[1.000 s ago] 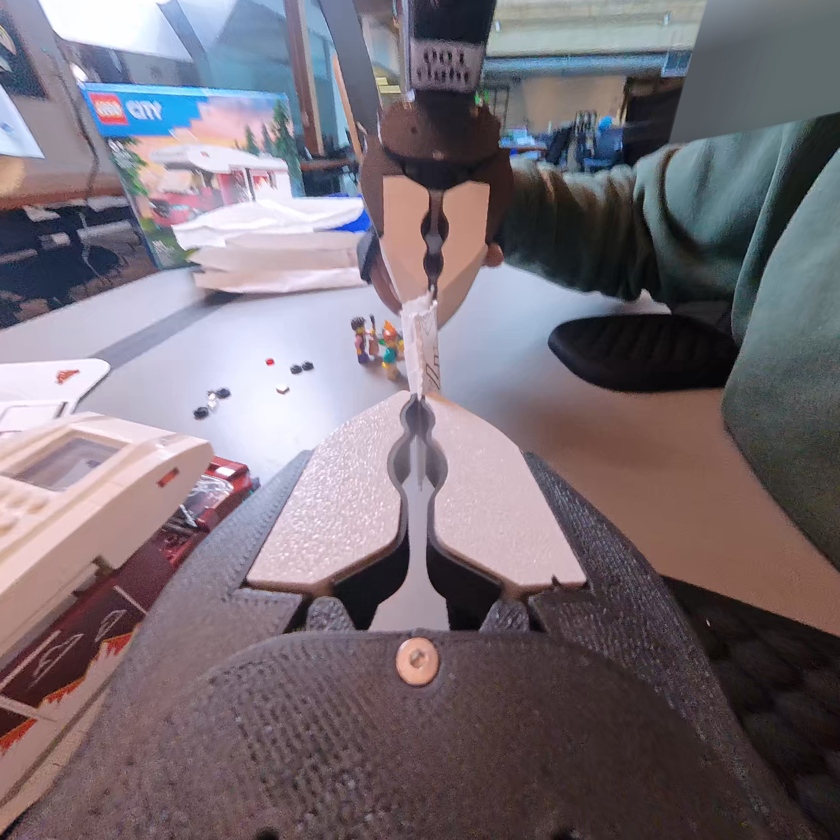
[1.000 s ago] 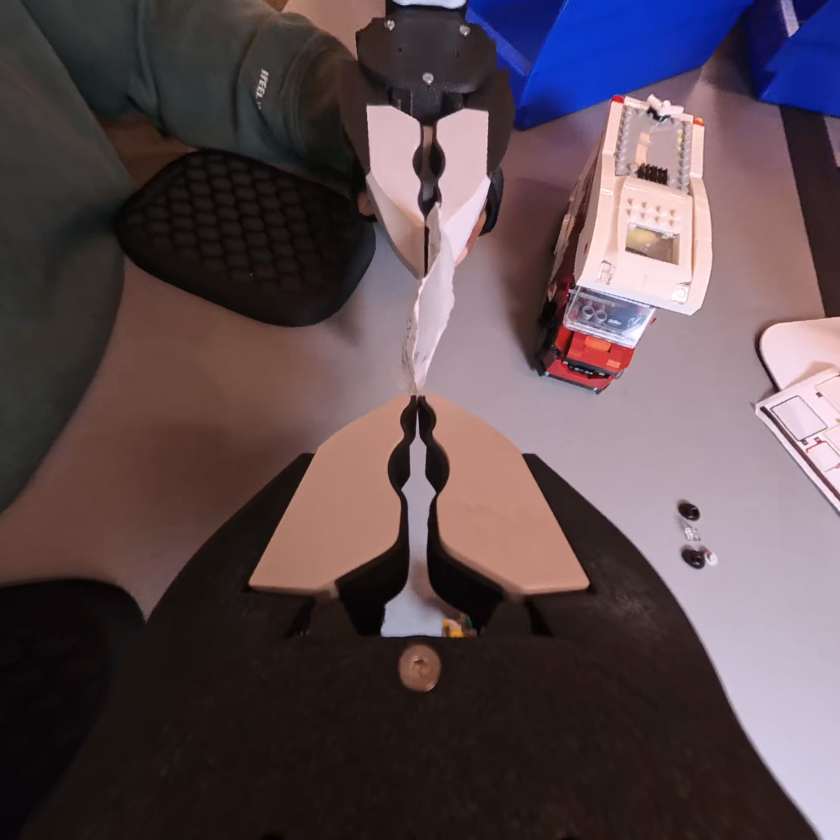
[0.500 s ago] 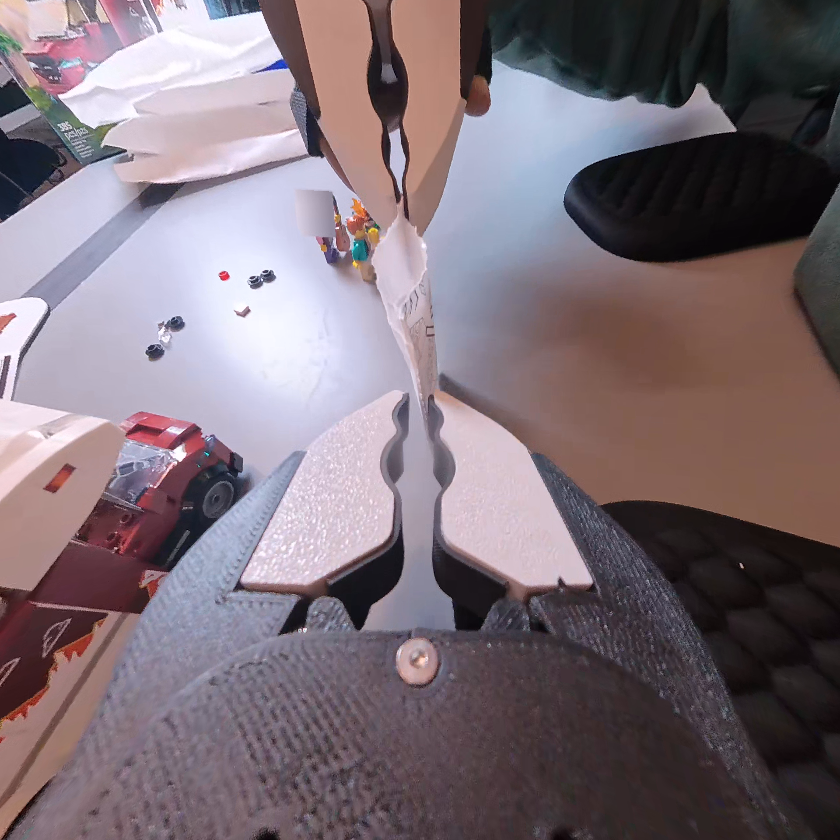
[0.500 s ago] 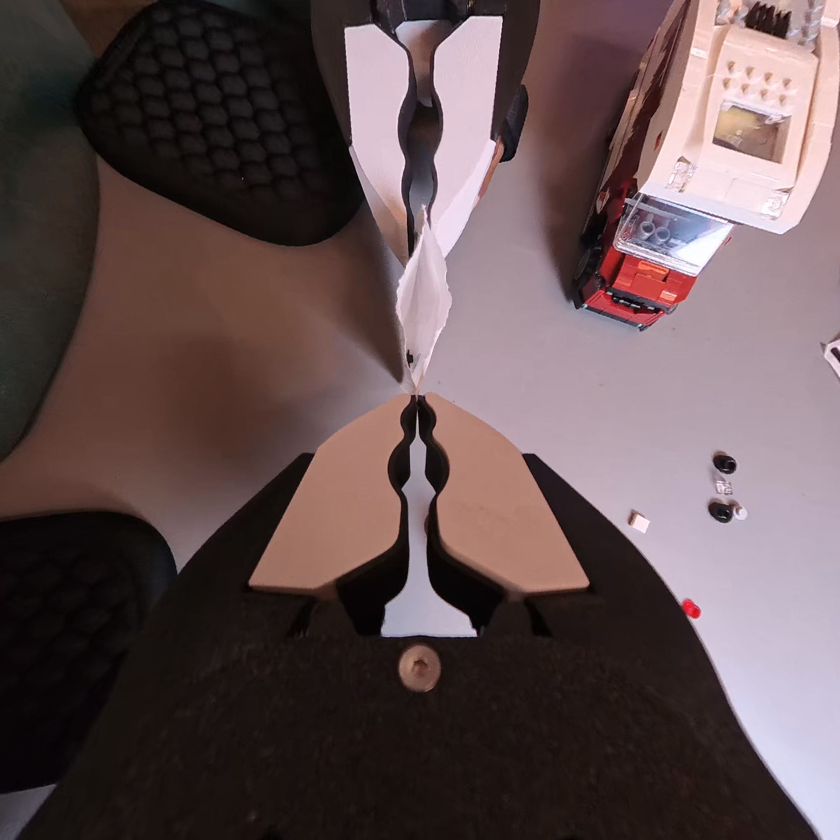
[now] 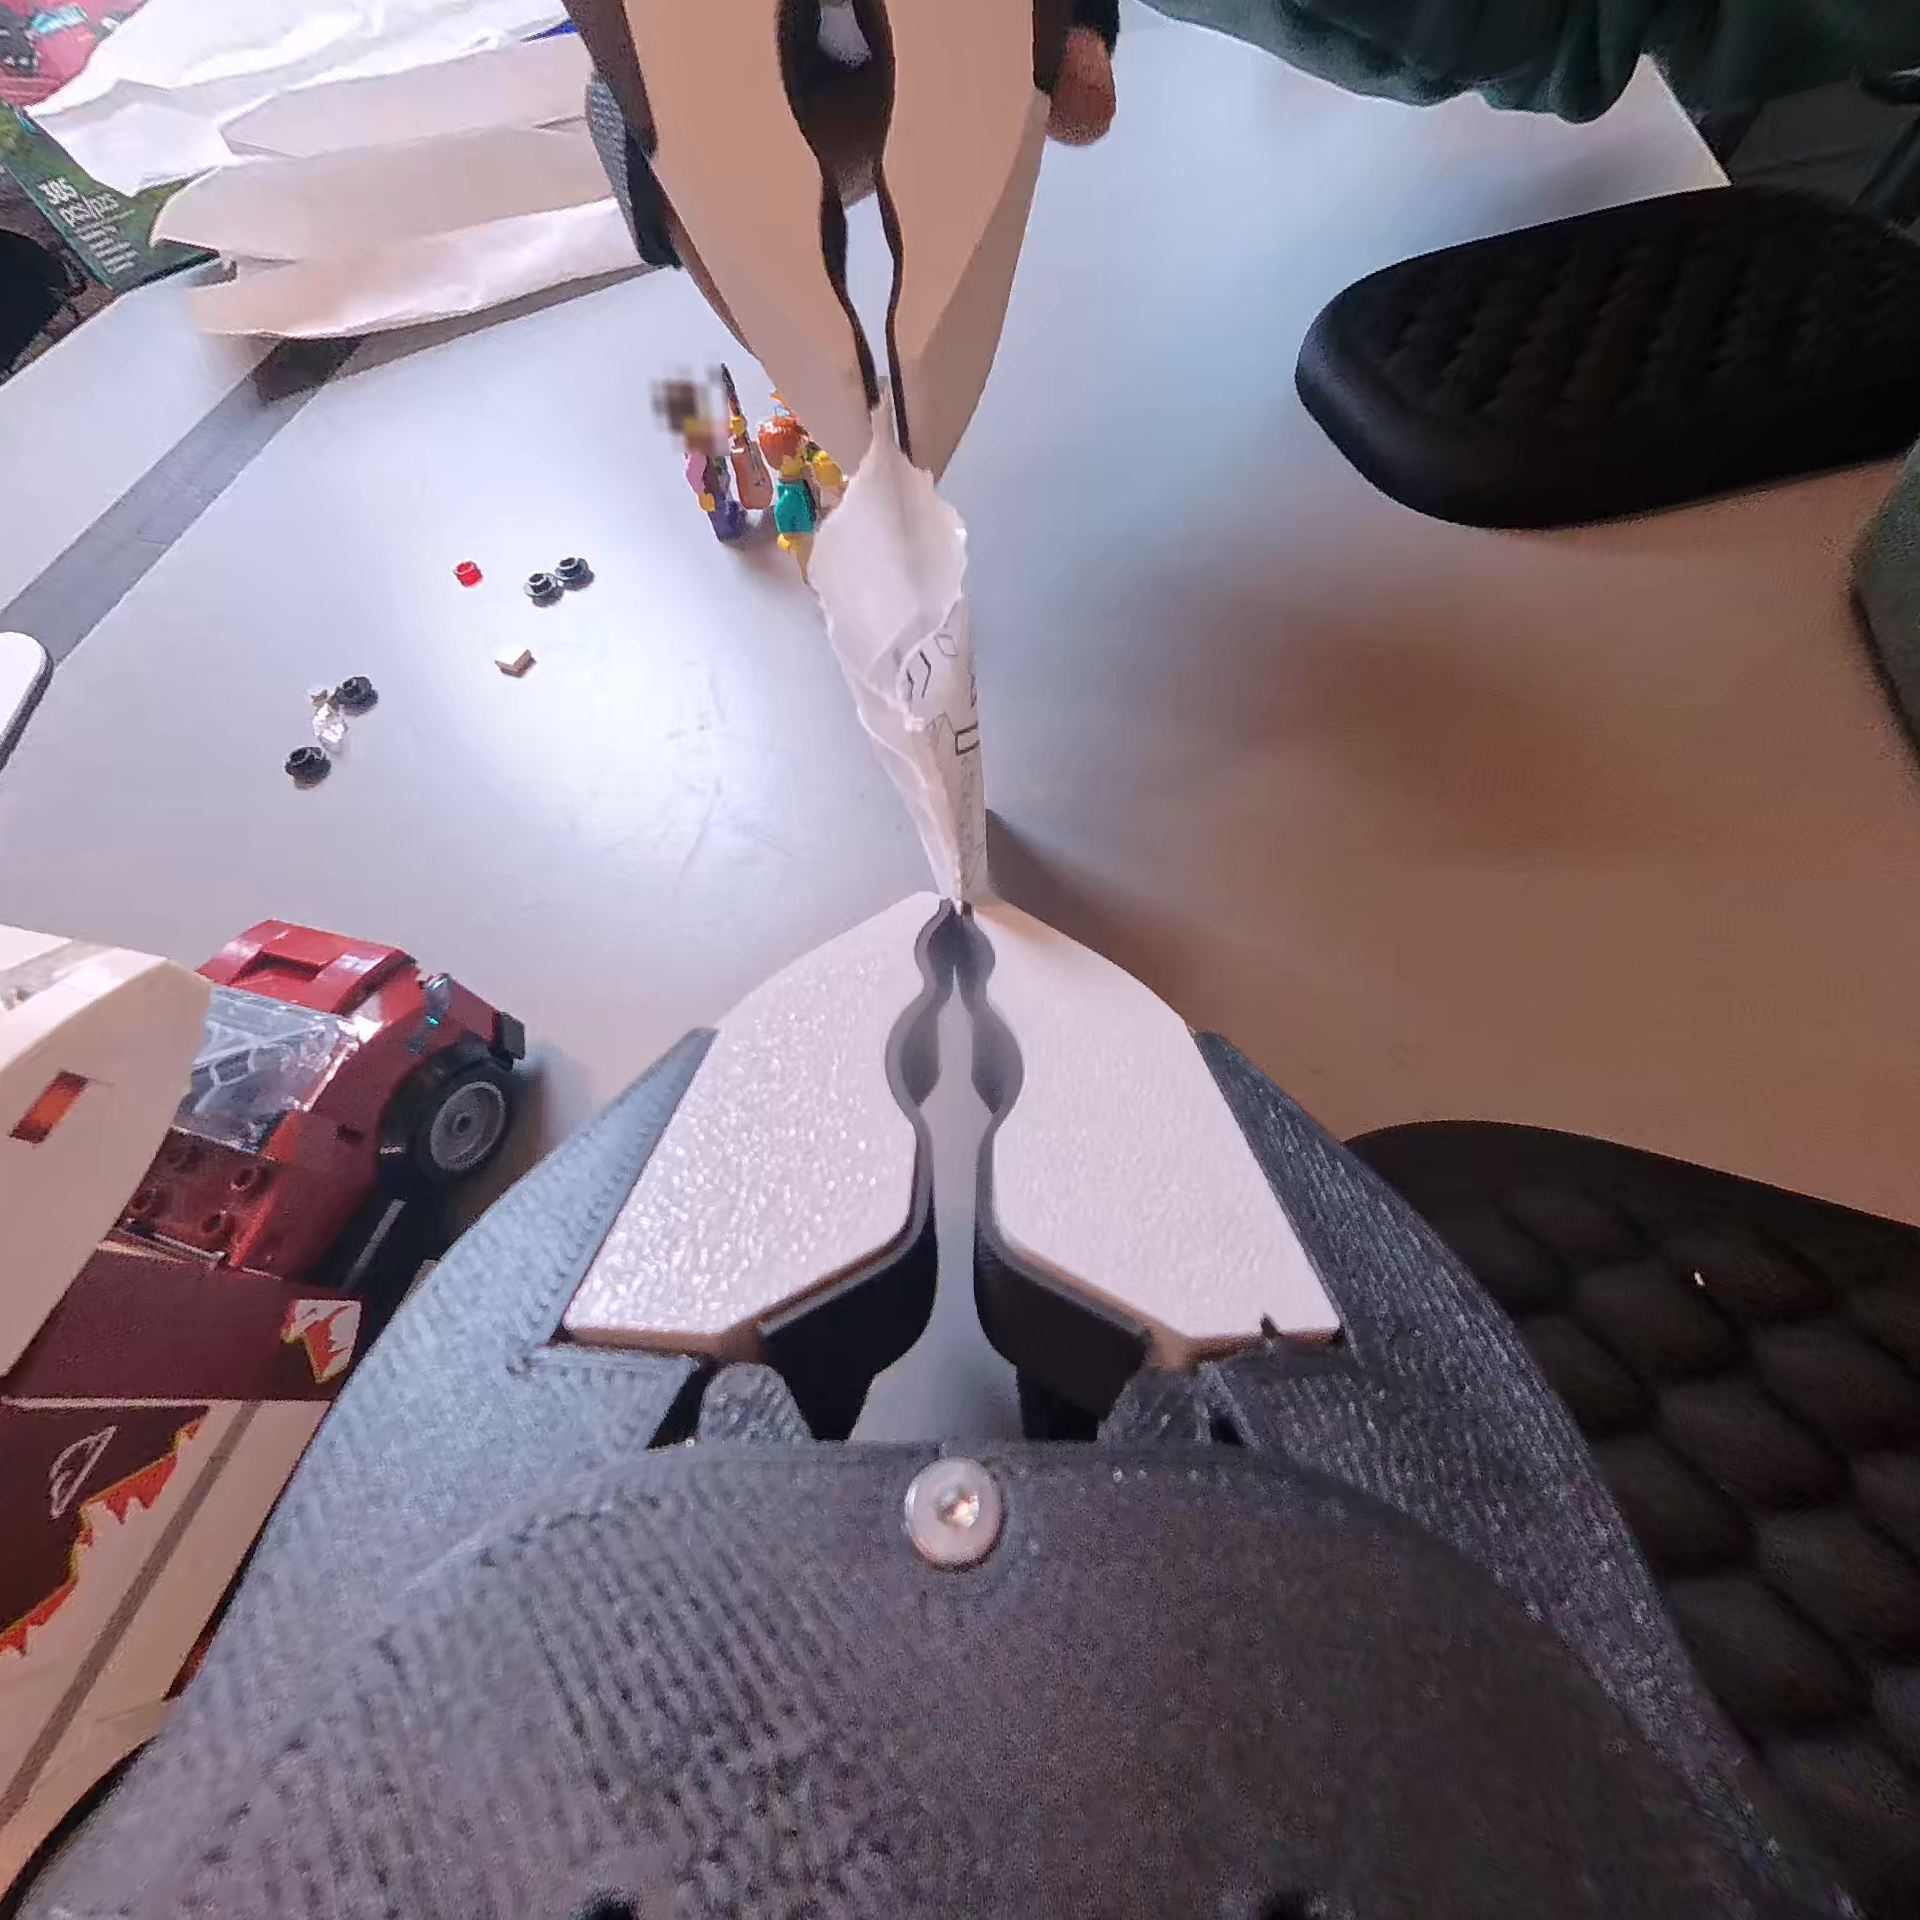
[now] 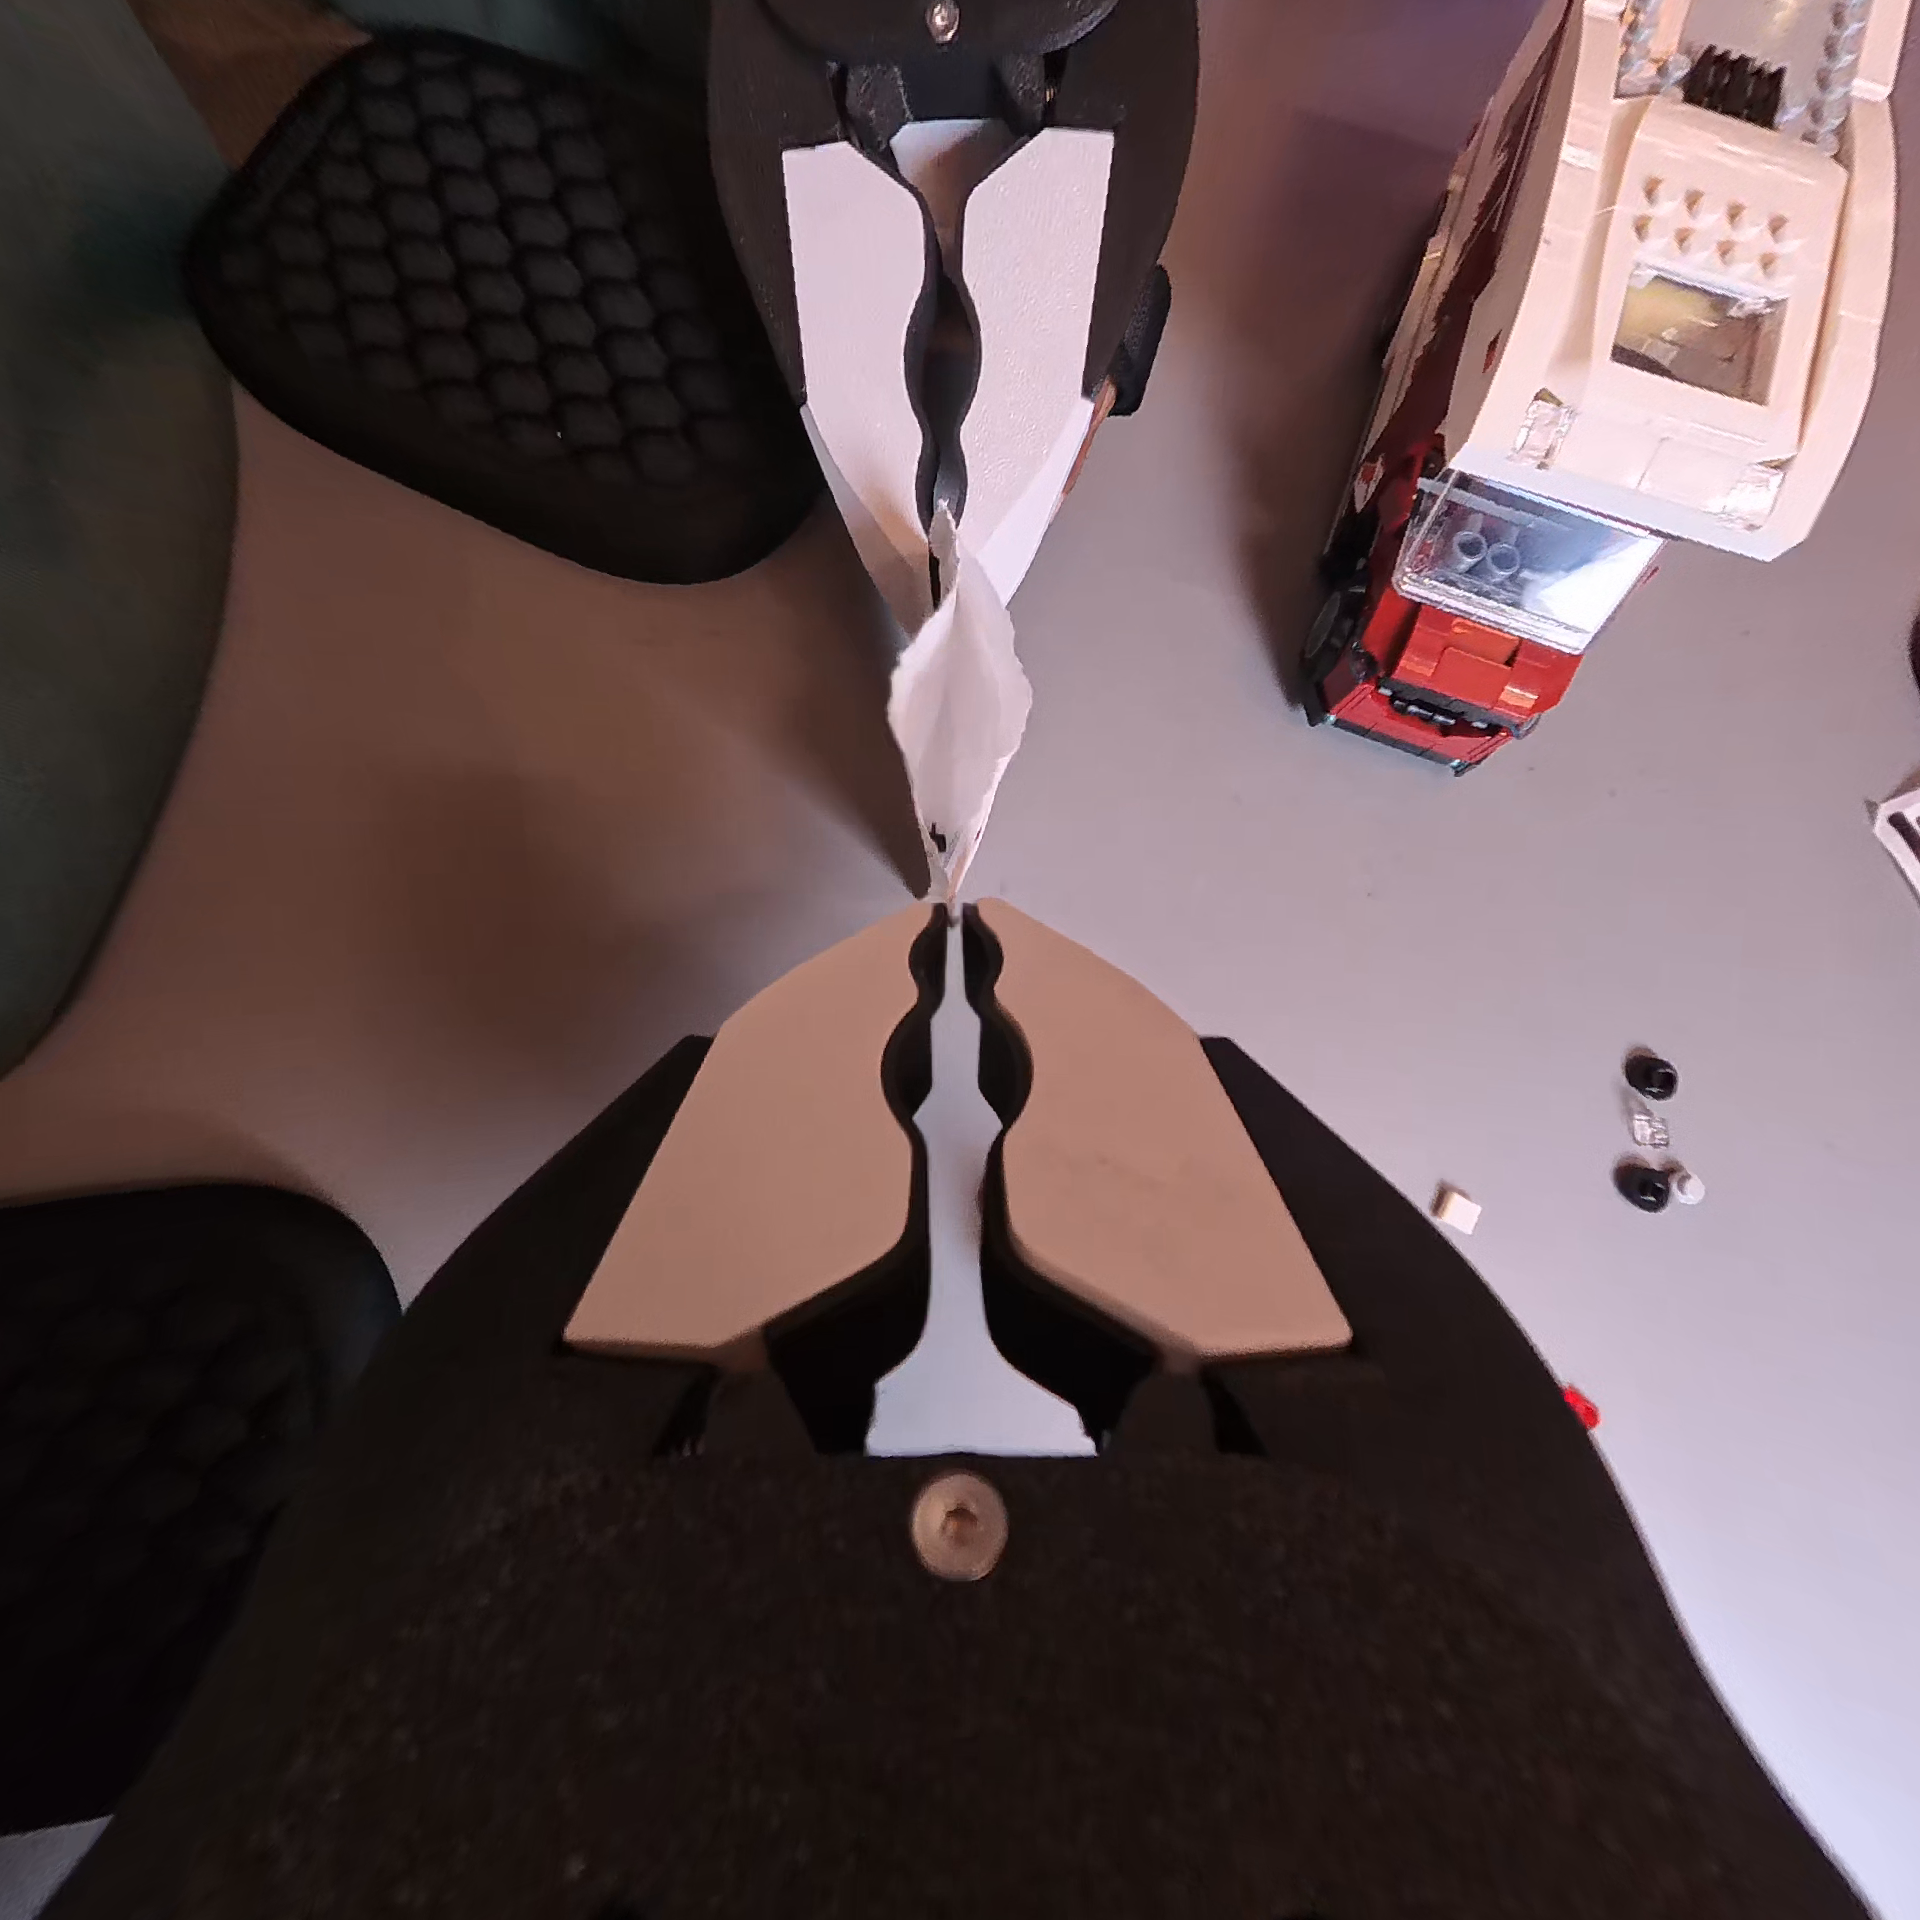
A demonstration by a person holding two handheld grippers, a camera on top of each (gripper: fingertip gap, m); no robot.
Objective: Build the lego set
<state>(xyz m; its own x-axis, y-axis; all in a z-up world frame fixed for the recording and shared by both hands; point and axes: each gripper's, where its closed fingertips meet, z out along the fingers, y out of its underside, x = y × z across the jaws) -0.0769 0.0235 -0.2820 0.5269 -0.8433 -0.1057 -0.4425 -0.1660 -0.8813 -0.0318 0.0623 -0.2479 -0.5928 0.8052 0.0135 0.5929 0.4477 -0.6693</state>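
Grey worktop (image 5: 623, 831), lit from above, clutter at the edges.

Worktop surface is smooth pale grey with fine scratches and a bright glare patch left of centre in the left wrist view; a warm brownish cast falls across its right half there. A darker grey strip (image 5: 135, 520) runs diagonally across the far left. Black honeycomb-textured pads (image 5: 1621, 353) sit at the worktop edge, one far, one near (image 5: 1714, 1403); both also show in the right wrist view (image 6: 488, 312). White paper sheets (image 5: 395, 208) are stacked at the far side. Walls, floor, windows not visible.
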